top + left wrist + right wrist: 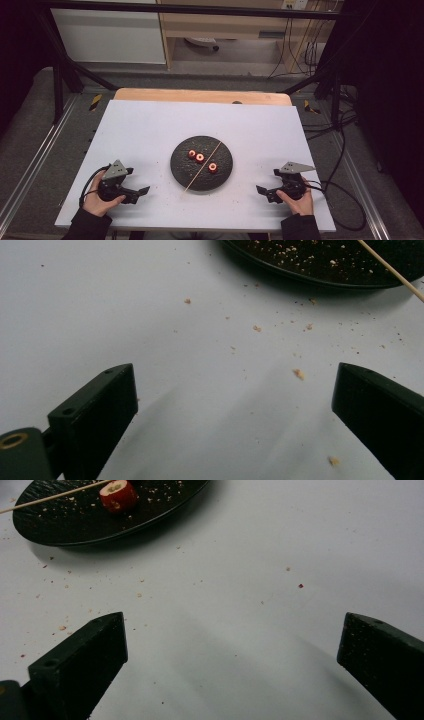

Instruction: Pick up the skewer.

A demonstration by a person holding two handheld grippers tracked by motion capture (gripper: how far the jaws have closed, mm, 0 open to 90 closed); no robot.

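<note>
White tabletop (150, 125) carries a dark plate (182, 170) at its middle, with three red pieces (200, 158) and a thin wooden skewer (202, 166) on it. Left tool (142, 192) and right tool (262, 191) rest either side, jaws spread wide, gripping nothing.

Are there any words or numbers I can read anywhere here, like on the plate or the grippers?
None can be read.
The dark plate, the skewer and the red pieces carry no writing.
The left gripper and right gripper show no label or number.
The yellow and black markers on the floor are stripes, not words.
The white wall socket at the back is too small and blurred to read.
</note>
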